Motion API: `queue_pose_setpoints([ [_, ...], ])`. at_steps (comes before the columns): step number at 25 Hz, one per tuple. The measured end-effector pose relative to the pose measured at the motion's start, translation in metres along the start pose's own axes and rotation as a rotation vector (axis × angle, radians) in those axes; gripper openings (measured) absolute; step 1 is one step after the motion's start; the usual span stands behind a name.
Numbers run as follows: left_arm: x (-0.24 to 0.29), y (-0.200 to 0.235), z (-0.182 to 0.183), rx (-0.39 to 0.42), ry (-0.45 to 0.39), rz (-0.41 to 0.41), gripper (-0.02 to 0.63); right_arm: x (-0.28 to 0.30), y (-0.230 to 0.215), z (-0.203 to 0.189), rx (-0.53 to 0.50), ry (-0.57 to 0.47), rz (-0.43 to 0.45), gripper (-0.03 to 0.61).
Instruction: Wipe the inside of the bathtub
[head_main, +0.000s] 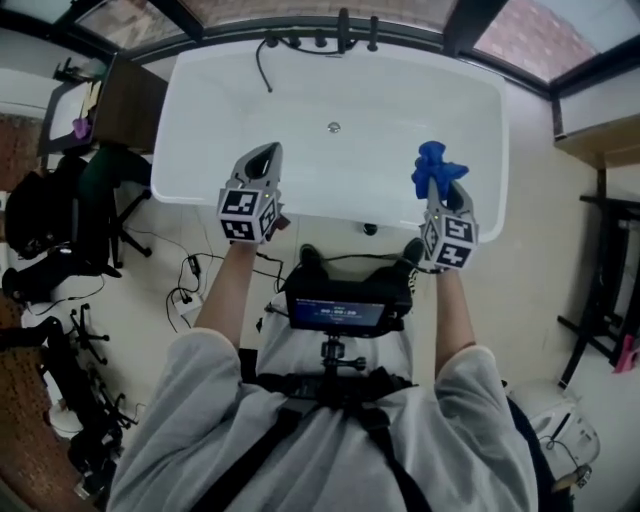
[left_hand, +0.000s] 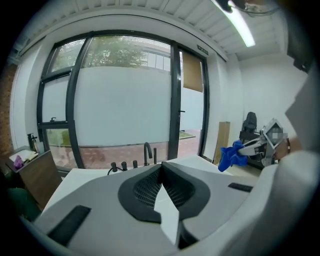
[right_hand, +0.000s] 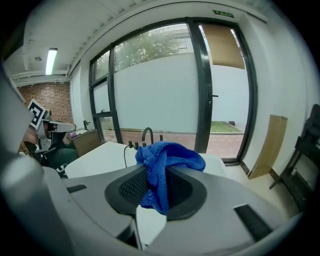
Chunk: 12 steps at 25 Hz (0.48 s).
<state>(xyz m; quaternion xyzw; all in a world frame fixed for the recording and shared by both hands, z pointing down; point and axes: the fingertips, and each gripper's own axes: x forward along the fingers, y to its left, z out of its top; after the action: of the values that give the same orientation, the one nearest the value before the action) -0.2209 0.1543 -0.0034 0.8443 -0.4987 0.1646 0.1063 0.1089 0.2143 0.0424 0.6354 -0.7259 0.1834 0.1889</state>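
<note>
Because the white bathtub (head_main: 200, 110) lies directly ahead of the person, holding nothing but its drain (head_main: 334, 127) and a dark hose (head_main: 262, 68) that dangles in from the far rim, its whole inside looks free for wiping. The left gripper (left_hand: 161, 167) hovers over the near rim, jaws together on nothing. The right gripper (right_hand: 156, 172) beside it clamps a bunched blue cloth (right_hand: 170, 155). The cloth is probably light, limp and conforming, so this mid-fold pinch should hold.
</note>
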Motion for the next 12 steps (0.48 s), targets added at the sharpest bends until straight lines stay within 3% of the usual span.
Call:
queue_pose_setpoints([
  [6,-0.013,-0.015,-0.005,0.026,0.0,-0.1,0.003,-0.034,0.007,-0.033,0.071,0.04,-0.085,0.092],
  [12,-0.012,-0.011,-0.001,-0.003,-0.003,-0.102,0.003,-0.046,-0.001,-0.024,0.072,0.05,-0.108,0.092],
])
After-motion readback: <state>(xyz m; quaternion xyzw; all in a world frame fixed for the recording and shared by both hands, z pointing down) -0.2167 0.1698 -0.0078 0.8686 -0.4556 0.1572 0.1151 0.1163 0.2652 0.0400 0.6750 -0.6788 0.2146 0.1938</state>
